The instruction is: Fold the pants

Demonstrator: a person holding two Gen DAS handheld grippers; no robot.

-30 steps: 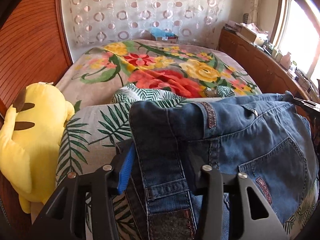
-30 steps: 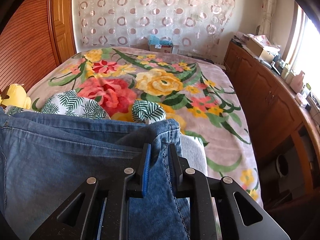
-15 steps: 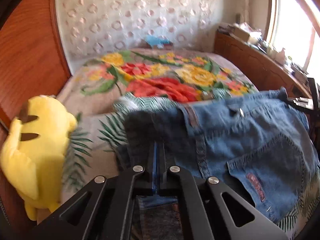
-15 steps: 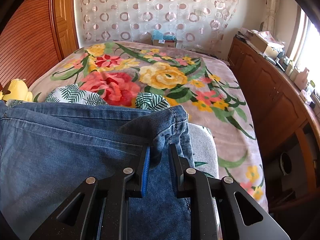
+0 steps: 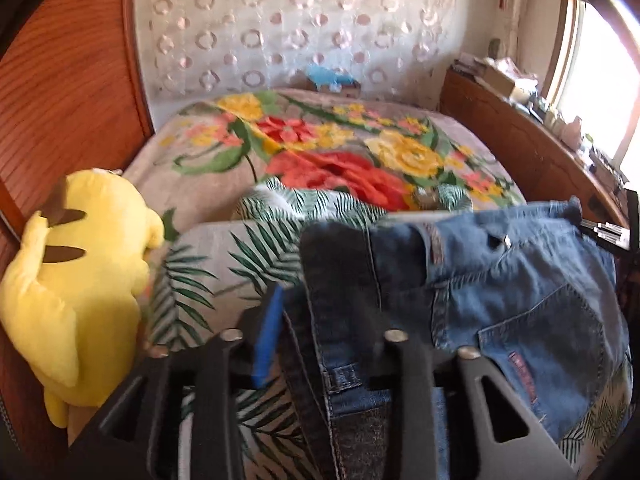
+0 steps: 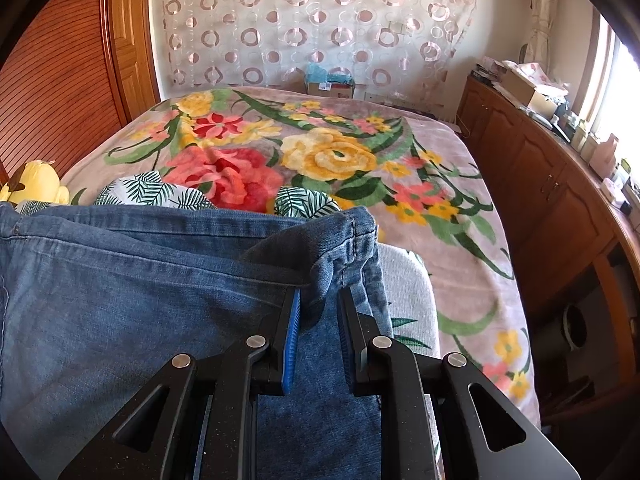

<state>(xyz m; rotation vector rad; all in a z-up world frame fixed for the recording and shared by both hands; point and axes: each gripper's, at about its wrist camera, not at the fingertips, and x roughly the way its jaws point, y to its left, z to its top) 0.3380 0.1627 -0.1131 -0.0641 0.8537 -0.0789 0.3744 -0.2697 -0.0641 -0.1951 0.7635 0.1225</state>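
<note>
We see our left gripper as matte black plastic, its frame cut with rounded triangular openings and pinned by four round silver screws in a row. A bright blue pad lines the inner face of its left finger. Our right gripper is built the same: black speckled arms, triangular cut-outs, four silver screw heads, and blue ribbed pads on the inner faces of both fingers. No skin, sleeve or cable shows in either view
</note>
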